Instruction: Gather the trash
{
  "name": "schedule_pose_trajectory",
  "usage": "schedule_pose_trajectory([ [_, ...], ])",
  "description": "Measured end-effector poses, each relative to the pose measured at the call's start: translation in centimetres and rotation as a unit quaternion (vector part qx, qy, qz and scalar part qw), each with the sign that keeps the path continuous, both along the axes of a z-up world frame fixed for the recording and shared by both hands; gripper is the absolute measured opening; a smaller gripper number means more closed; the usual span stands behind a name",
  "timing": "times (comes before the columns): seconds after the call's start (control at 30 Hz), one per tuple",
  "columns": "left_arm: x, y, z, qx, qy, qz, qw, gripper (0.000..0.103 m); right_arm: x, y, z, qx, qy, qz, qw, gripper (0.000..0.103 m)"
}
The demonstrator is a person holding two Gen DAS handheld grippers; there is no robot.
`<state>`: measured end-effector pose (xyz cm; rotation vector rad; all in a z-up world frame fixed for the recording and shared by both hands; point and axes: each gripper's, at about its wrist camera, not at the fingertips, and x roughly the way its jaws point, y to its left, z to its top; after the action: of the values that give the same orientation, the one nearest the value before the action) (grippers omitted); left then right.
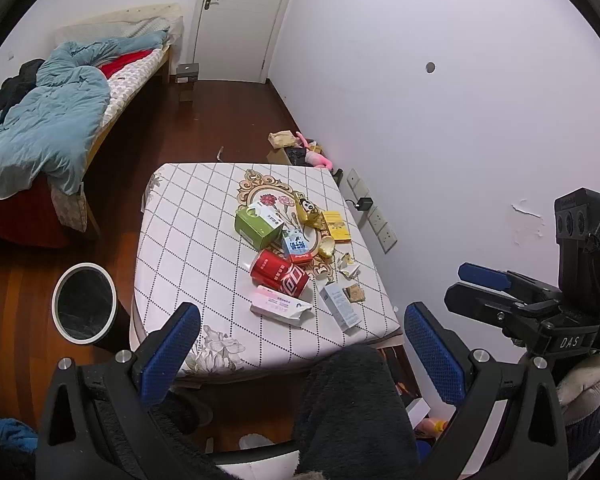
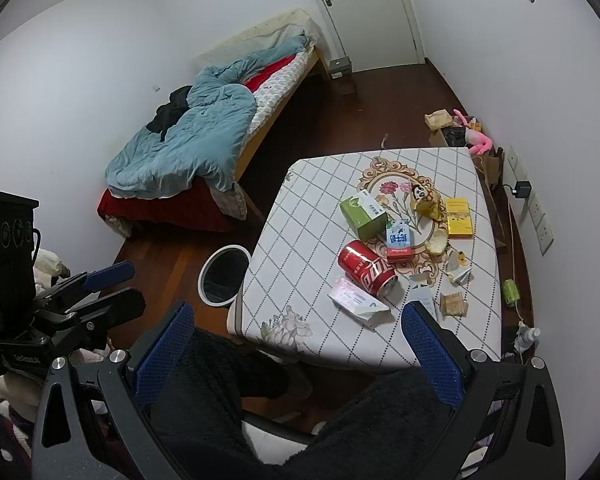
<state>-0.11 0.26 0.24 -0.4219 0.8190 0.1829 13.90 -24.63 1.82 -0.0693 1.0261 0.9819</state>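
Hovering | left tongs (image 1: 300,356) wide open, empty; right tongs (image 2: 296,354) likewise

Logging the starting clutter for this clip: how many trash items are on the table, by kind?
Boxes/cartons: 6 (green, yellow, pink-white, blue-white, small red, pale blue)
Cans: 1 (red)
Wrappers/scraps: about 4, including the yellow wrapper
Total: about 11

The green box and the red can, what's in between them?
A small blue-and-white carton stands between the green box and the red can, leaning on a red packet. The right wrist view shows it best.
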Motion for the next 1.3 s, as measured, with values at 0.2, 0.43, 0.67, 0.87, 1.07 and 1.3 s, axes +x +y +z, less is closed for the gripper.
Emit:
schedule_pose_trajectory([
  [0.2,-0.2,0.0,0.0,0.000,0.001,0.002,1.0000,0.103,-0.1,0.4,-0.1,0.002,0.000,0.001,1.000,0.103],
  [0.43,-0.2,0.1,-0.1,-0.001,0.002,0.003,1.0000,0.103,-0.2,0.6,-0.2,0.004,0.000,0.001,1.000,0.103],
  [0.67,2.0,1.1,-2.8,0.042,0.049,0.067,0.9956,0.103,1.4,0.2,-1.8,-0.001,0.005,-0.039,0.999,0.103],
  [0.87,7.0,4.4,-13.2,0.061,0.158,0.144,0.9751,0.103,6.4,1.4,-10.3,-0.113,-0.009,-0.107,0.988,0.103],
  [1.07,9.8,6.5,-23.7,-0.004,0.271,0.170,0.9473,0.103,11.7,2.7,-23.0,-0.198,0.063,-0.135,0.969,0.074],
  [1.3,12.8,6.1,-28.4,-0.156,0.288,0.185,0.9266,0.102,13.4,3.6,-31.0,-0.226,0.117,-0.139,0.957,0.056],
])
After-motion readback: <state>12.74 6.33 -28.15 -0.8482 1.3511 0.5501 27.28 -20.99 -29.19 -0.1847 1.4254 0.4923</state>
